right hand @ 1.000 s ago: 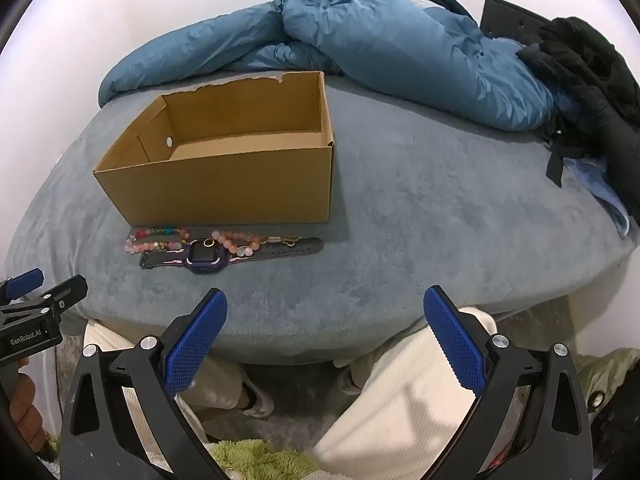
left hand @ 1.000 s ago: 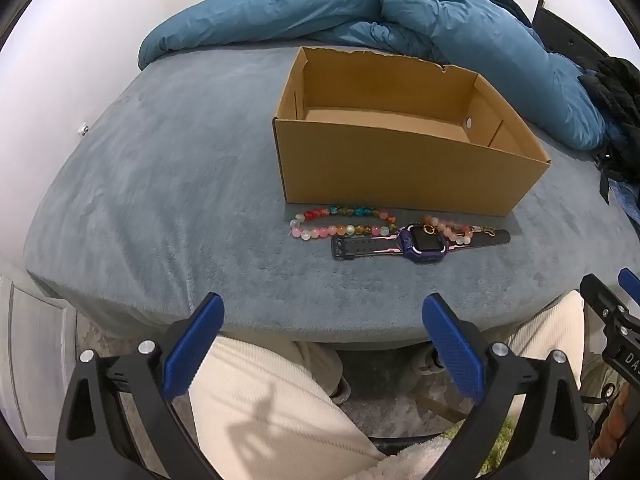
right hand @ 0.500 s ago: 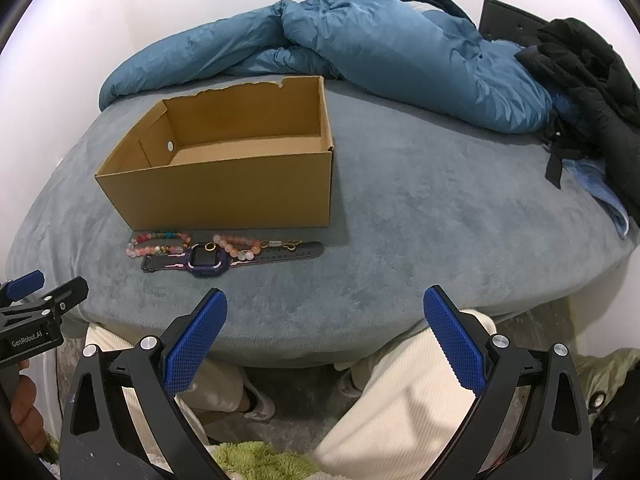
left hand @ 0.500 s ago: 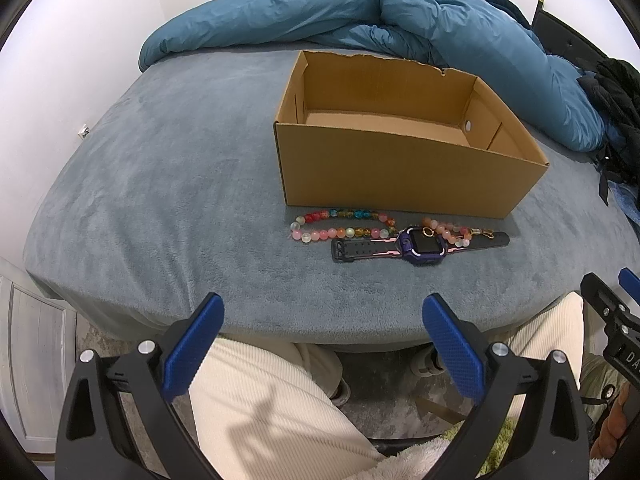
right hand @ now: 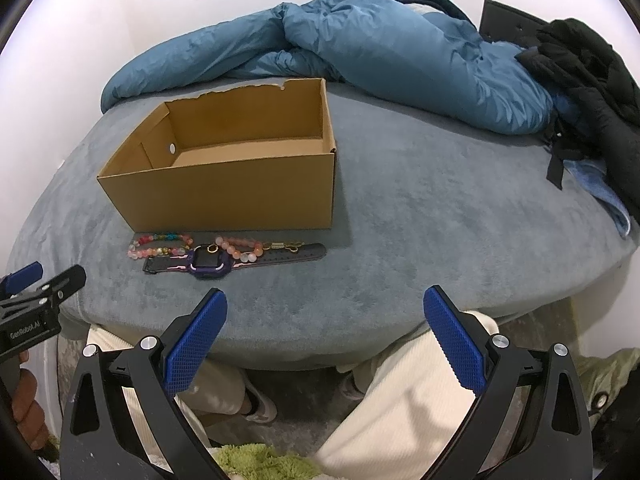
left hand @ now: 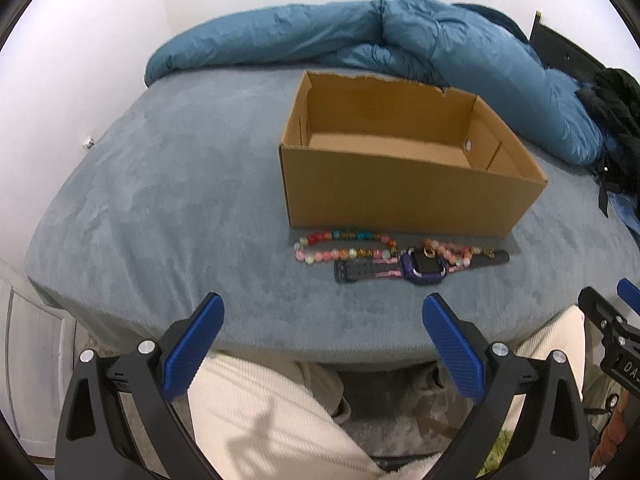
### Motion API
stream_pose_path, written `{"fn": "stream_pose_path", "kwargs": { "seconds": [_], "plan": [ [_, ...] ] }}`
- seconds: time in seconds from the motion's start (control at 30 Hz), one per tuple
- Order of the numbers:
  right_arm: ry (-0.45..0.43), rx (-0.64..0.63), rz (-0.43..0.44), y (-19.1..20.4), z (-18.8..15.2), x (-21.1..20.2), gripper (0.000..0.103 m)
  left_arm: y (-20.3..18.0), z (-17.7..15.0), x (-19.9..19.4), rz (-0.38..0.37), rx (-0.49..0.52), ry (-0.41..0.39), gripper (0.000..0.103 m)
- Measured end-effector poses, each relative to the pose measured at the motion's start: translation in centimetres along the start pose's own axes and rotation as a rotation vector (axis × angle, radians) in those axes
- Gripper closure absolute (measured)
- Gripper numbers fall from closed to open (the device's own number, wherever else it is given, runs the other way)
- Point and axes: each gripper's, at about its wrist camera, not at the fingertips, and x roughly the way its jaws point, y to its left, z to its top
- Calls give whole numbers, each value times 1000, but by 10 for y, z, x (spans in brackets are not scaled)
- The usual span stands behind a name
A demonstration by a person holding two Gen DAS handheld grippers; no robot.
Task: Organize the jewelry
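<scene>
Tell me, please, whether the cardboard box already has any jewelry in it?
Seemingly empty: the box shows only bare floor, though its near wall hides some. The beads and watch lie outside, in front.

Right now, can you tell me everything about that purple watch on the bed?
The purple watch has a chunky purple case with a dark, blank screen and a black strap, trimmed with pink, stretched out flat to both sides. It lies face up on the grey bed cover, just in front of the cardboard box. The pink bead bracelet lies against it, seemingly over the strap. Neither gripper touches it.
</scene>
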Motion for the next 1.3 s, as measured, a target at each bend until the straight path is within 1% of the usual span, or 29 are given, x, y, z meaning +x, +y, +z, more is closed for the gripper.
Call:
{"fn": "stream_pose_path", "kwargs": {
  "seconds": [0.2, 0.53, 1.1, 1.3],
  "plan": [
    [-29, 14, 4, -3, 0, -3, 9, 1, 0, -4, -16, -4, -37, 6],
    [-64, 32, -2, -5, 1, -7, 10, -1, -2, -4, -23, 7, -38, 6],
    [-75, 37, -4, -5, 1, -6, 10, 2, -2, -5, -23, -6, -42, 6],
    [-114, 47, -24, -7, 4, -12, 10, 7, -3, -5, -18, -30, -50, 6]
  ]
}}
